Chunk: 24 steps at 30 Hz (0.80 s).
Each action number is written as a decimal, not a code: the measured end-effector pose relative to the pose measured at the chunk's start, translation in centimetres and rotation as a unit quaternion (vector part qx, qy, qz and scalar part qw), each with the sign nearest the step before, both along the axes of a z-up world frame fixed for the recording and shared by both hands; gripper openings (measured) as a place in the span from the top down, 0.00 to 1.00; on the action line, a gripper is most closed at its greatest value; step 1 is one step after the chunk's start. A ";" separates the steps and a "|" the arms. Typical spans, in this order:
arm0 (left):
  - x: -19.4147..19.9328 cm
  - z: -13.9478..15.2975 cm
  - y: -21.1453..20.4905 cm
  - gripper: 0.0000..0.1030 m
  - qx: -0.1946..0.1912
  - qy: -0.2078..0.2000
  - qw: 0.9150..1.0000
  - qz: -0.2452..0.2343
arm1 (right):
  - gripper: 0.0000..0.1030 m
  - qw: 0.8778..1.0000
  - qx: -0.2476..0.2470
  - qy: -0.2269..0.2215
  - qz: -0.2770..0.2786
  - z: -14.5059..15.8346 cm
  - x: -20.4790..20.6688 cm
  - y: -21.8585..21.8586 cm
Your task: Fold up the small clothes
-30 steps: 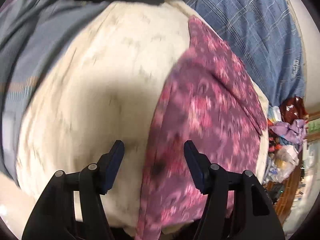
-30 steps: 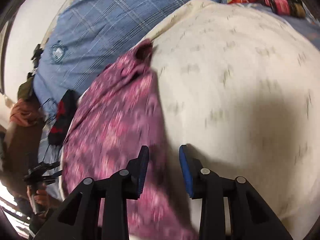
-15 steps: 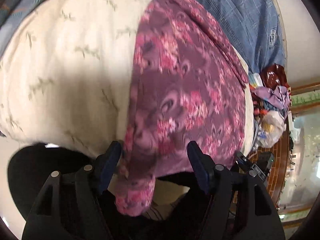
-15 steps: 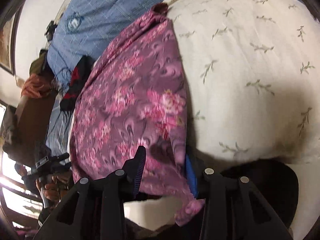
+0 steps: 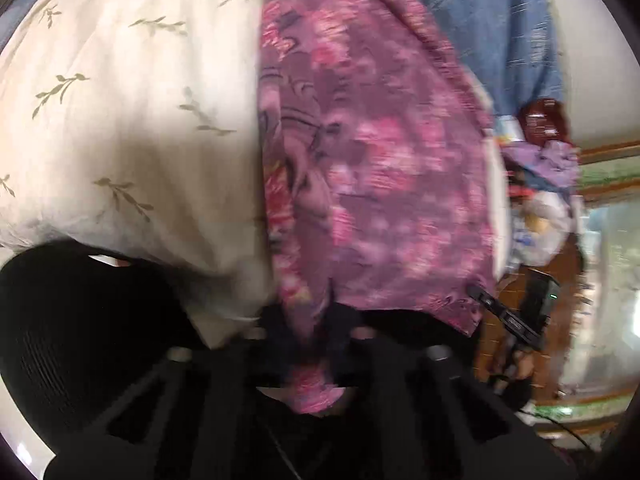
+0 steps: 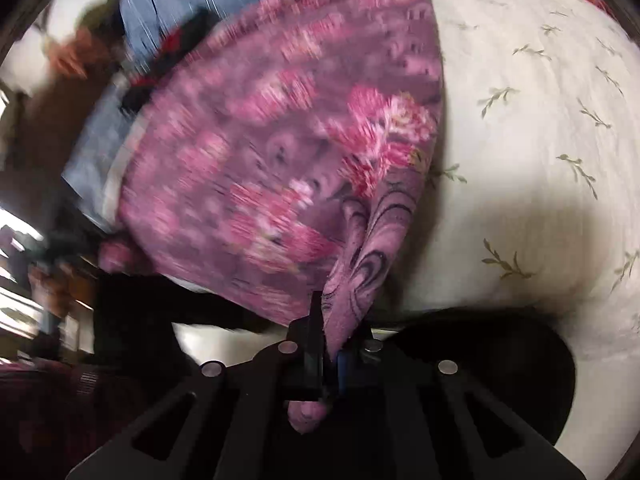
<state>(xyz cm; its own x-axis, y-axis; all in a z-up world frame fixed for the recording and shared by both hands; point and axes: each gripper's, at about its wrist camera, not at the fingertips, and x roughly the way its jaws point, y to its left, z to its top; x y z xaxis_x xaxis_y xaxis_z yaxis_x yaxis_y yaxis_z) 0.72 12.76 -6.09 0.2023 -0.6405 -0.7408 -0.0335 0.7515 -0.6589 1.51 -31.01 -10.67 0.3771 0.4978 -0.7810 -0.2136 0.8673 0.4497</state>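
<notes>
A purple garment with pink flowers (image 5: 380, 160) lies folded along the edge of a cream cloth with leaf print (image 5: 132, 120). My left gripper (image 5: 310, 336) is shut on its near left corner, and a bunch of fabric sticks out behind the jaws. In the right wrist view the same garment (image 6: 280, 152) spreads up and left, and my right gripper (image 6: 330, 344) is shut on its near right corner. Both views are motion-blurred.
A blue checked cloth (image 5: 488, 12) lies beyond the garment. A black round chair seat (image 5: 72, 332) is below the cream cloth, also in the right wrist view (image 6: 492, 364). Clutter and bags (image 5: 540, 168) sit at the right.
Both grippers moved to the garment's near edge and closed on its corners. They were open half a second ago. The garment's near edge is now lifted and bunched.
</notes>
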 end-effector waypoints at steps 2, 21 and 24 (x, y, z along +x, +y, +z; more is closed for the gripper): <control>-0.3 2.1 0.3 0.95 -0.017 -0.038 0.999 0.002 | 0.97 0.998 0.056 -0.025 -0.008 1.5 -0.7 -1.0; 14.2 7.6 4.0 0.95 -0.075 -0.094 0.985 0.121 | 0.97 0.943 0.264 -0.117 -0.166 8.2 10.8 -6.7; 15.9 7.4 3.9 0.95 -0.077 -0.090 0.986 0.121 | 0.97 0.939 0.278 -0.101 -0.176 7.6 12.3 -6.8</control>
